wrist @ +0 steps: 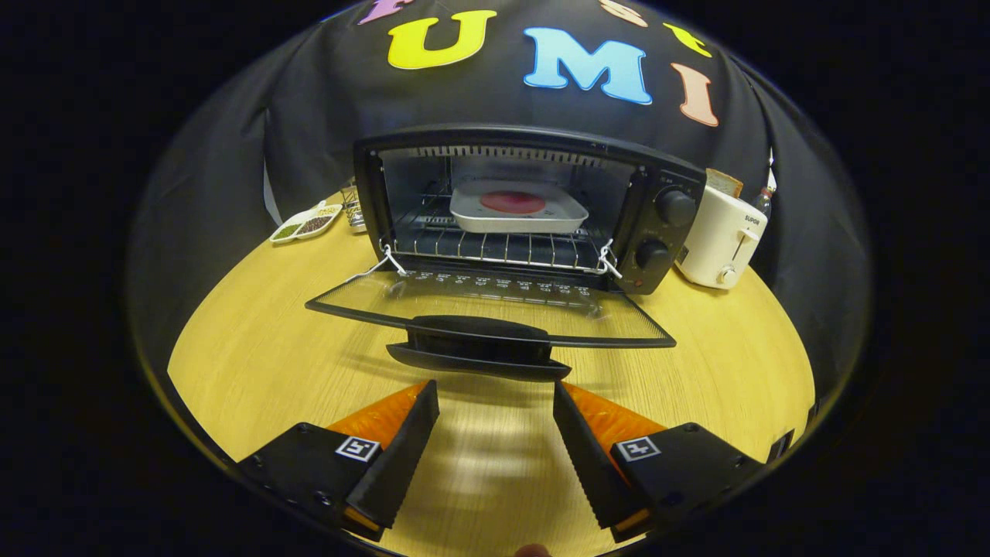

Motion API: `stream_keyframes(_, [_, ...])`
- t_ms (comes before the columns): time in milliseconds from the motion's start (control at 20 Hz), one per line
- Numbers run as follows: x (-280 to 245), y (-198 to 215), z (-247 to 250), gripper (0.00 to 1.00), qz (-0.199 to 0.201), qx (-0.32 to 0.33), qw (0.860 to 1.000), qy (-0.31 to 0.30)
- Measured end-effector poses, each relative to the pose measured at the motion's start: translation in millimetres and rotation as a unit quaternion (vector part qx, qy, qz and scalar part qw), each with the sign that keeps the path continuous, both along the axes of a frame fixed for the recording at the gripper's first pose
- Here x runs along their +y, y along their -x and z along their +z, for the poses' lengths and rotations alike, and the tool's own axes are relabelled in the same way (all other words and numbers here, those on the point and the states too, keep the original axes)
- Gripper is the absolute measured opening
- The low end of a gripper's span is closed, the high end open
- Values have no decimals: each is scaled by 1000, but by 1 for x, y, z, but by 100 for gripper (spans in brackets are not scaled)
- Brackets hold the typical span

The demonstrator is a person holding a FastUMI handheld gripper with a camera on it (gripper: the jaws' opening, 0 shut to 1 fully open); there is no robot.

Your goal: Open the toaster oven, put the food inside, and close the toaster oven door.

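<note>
The black toaster oven [665,224] stands on the wooden table beyond my fingers. Its glass door [487,305] is folded fully down toward me, with the dark handle [478,348] just ahead of the fingertips. Inside, on the wire rack [495,246], rests a white rectangular tray [517,220] holding a round red piece of food [513,203]. My gripper [495,394] is open, its two fingers spread apart over the tabletop just short of the door handle, with nothing between them.
A white pop-up toaster [723,236] with a bread slice stands right of the oven. Left of the oven lie a small divided dish [307,223] of seeds and a wire holder [354,209]. The round wooden table [263,348] spreads around the door.
</note>
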State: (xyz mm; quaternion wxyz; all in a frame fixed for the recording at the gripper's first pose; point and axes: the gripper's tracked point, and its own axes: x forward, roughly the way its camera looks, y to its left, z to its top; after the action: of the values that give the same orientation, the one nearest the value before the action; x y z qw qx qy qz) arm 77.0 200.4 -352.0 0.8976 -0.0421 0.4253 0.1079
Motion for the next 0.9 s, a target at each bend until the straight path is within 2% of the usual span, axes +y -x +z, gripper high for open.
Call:
stream_keyframes(300, [-3,-40,40,98,-2,-63,998,8])
stream_keyframes(700, [-3,-92,67,98,-15,-99,995,4])
stream_keyframes(900, [0,-108,80,98,-6,-128,992,6])
